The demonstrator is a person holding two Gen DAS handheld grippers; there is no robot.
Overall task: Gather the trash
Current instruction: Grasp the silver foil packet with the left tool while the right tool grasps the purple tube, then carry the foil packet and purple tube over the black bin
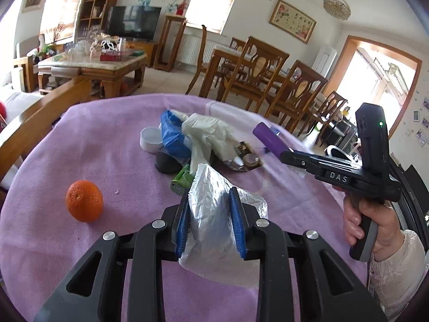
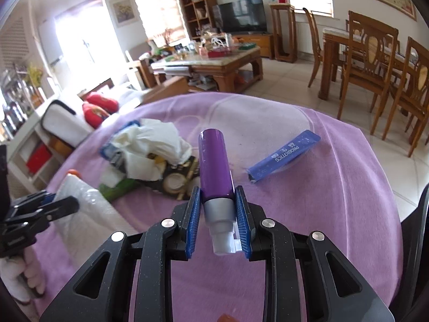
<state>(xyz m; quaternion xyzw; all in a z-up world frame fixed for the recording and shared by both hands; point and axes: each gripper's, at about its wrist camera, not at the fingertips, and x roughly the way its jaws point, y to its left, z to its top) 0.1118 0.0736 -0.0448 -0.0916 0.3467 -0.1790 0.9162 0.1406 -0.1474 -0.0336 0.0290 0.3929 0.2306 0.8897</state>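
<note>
Ahead of the left gripper (image 1: 209, 204), which is clamped on a crinkled silver foil wrapper (image 1: 214, 214): heaped white and blue plastic bags (image 1: 193, 136) block the way. To its left, bare purple tablecloth (image 1: 107, 147) up to a round orange fruit (image 1: 84, 200). Right gripper (image 2: 218, 201) fingers filled by purple cylindrical bottle (image 2: 214, 163); cloth ahead is open, flat blue sachet (image 2: 284, 155) ahead-right.

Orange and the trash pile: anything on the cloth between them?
Nothing but a tiny scrap of lint; otherwise bare purple cloth runs from the orange to the trash pile. The left wrist view shows it.
</note>
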